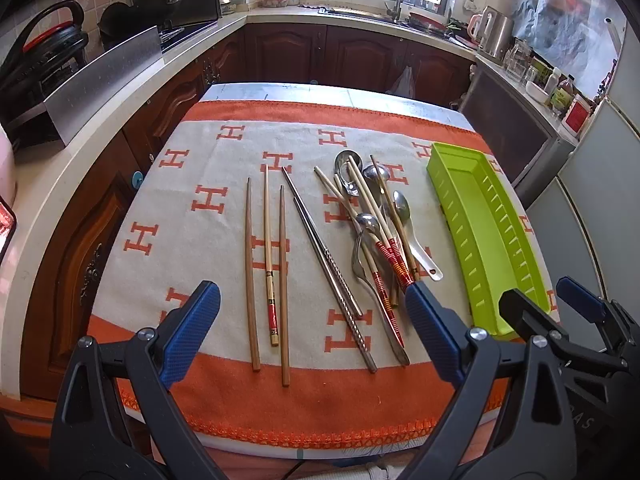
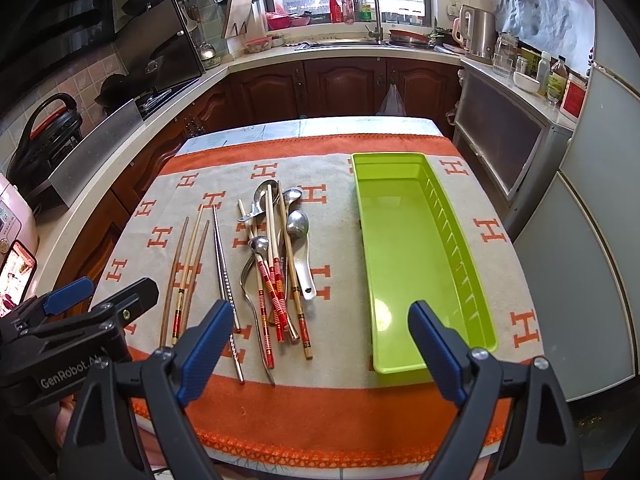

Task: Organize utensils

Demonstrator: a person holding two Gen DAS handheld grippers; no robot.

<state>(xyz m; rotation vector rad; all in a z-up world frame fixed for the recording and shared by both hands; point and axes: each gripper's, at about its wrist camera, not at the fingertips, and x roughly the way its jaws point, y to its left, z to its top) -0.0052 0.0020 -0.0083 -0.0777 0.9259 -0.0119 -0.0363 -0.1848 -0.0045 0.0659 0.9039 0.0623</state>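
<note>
Both hand-held grippers, your left (image 1: 312,332) and right (image 2: 322,344), hover spread wide and empty, so nothing is sorted yet: chopsticks (image 1: 266,256) and spoons (image 2: 280,240) lie on the surface (image 2: 256,412) beside the empty green tray (image 2: 400,248).

Your tray (image 2: 404,248) sits along the cloth's (image 2: 340,392) right edge. Left of it, mid-cloth, the spoon pile (image 2: 280,248); chopsticks (image 2: 188,272) lie further left, toward the left edge.
</note>
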